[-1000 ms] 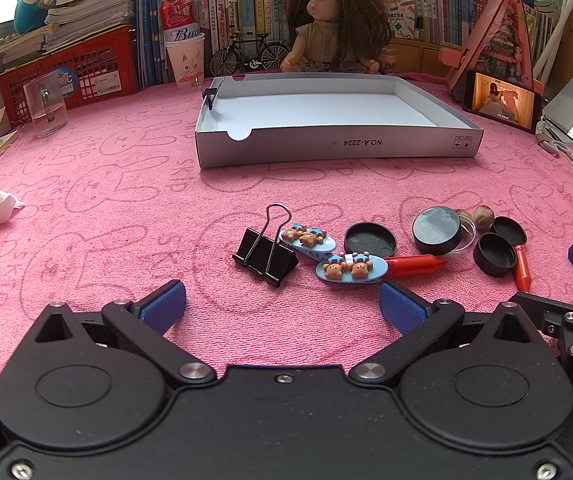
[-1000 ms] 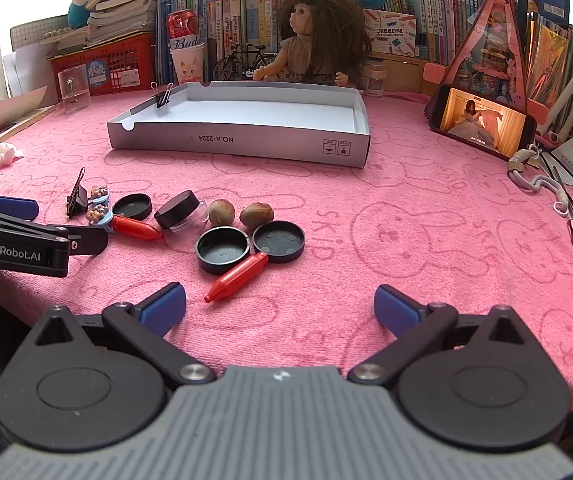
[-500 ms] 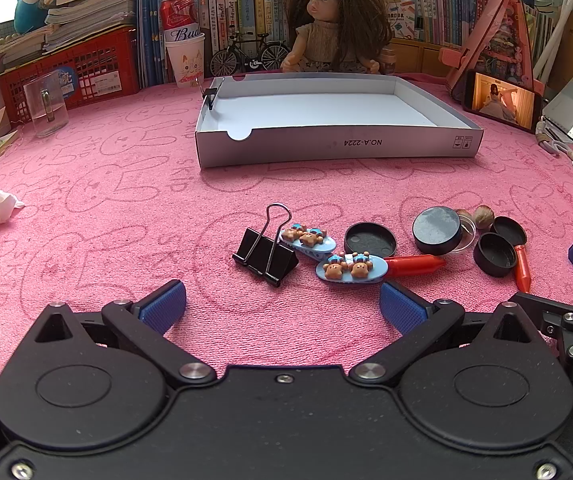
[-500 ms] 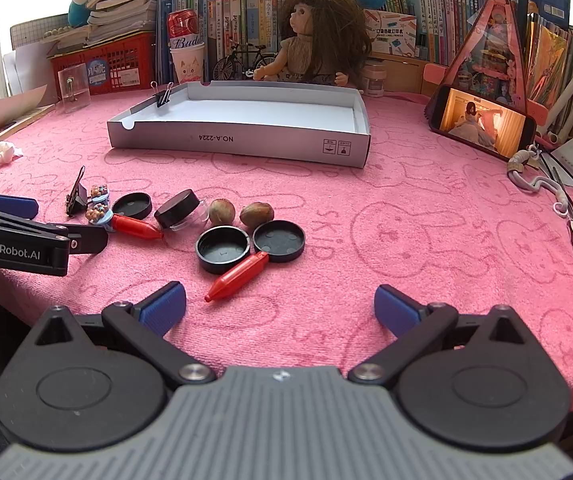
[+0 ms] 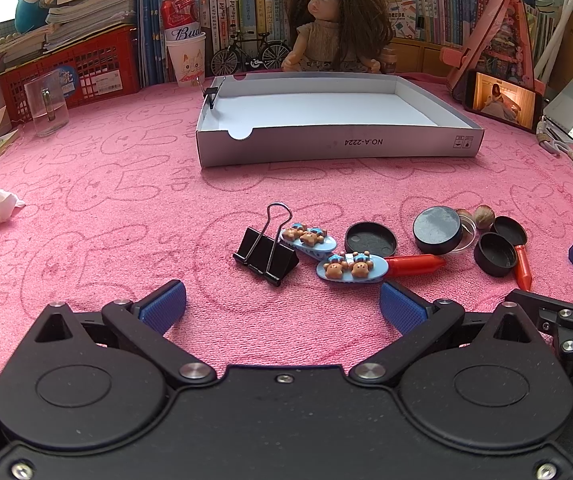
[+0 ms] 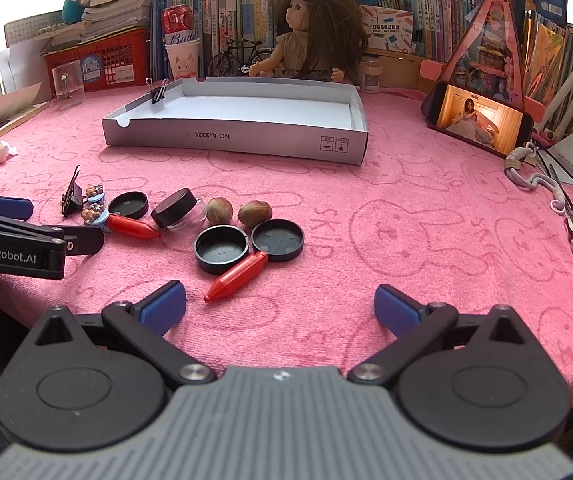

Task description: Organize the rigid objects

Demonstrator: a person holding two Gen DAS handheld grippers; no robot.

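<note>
Now | left gripper [image 5: 282,306] released | right gripper [image 6: 280,306] released | box [image 5: 338,146] label "NO.A-2224"

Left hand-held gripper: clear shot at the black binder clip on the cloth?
Probably yes. The left hand-held gripper is open with the binder clip lying just ahead between its fingers; only bare pink cloth lies between. A bear hair clip touches its right side.

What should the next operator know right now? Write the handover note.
Left gripper: open, empty, low over the cloth before the black binder clip.
Right gripper: open, empty, near a red crayon.
Loose on the pink cloth: two bear hair clips, black lids, a small jar, two nuts.
White box: only a small clip on its rim.
Left: everything.
</note>
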